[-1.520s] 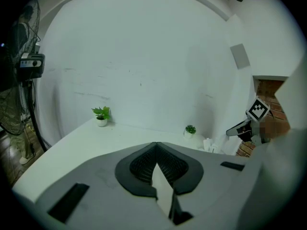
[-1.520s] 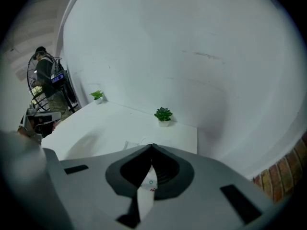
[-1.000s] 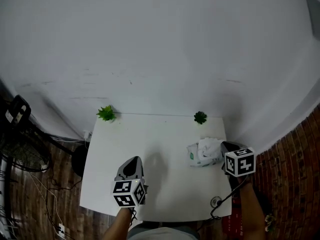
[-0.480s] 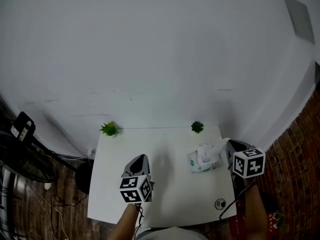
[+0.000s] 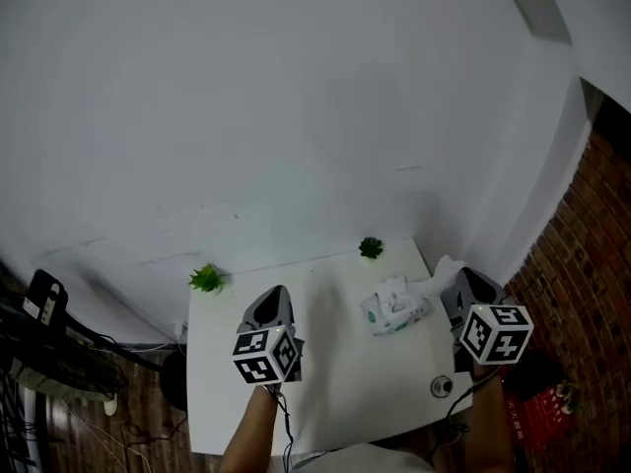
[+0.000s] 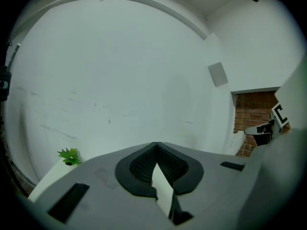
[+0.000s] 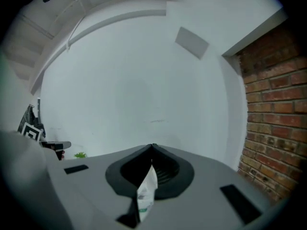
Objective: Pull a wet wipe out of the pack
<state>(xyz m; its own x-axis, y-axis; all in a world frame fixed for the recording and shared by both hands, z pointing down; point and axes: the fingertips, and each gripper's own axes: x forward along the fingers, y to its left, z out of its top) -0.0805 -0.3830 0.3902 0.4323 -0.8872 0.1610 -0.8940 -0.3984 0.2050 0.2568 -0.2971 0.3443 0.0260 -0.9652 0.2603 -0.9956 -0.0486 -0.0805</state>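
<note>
Your right tongs (image 5: 457, 276) are clamped on a wet wipe (image 5: 444, 268) stretching up from the pack (image 5: 392, 311), which lies on the white worktop (image 5: 325, 387). Your left tongs (image 5: 275, 293) hover closed and empty, well apart.

The table (image 5: 345, 374) looks matt (pack (image 5: 394, 310) crinkly plastic).

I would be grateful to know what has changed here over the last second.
The right gripper drew back from the pack toward the table's right edge, shut on a wet wipe, drawing it out. The pack and the shut left gripper stayed roughly in place.
</note>
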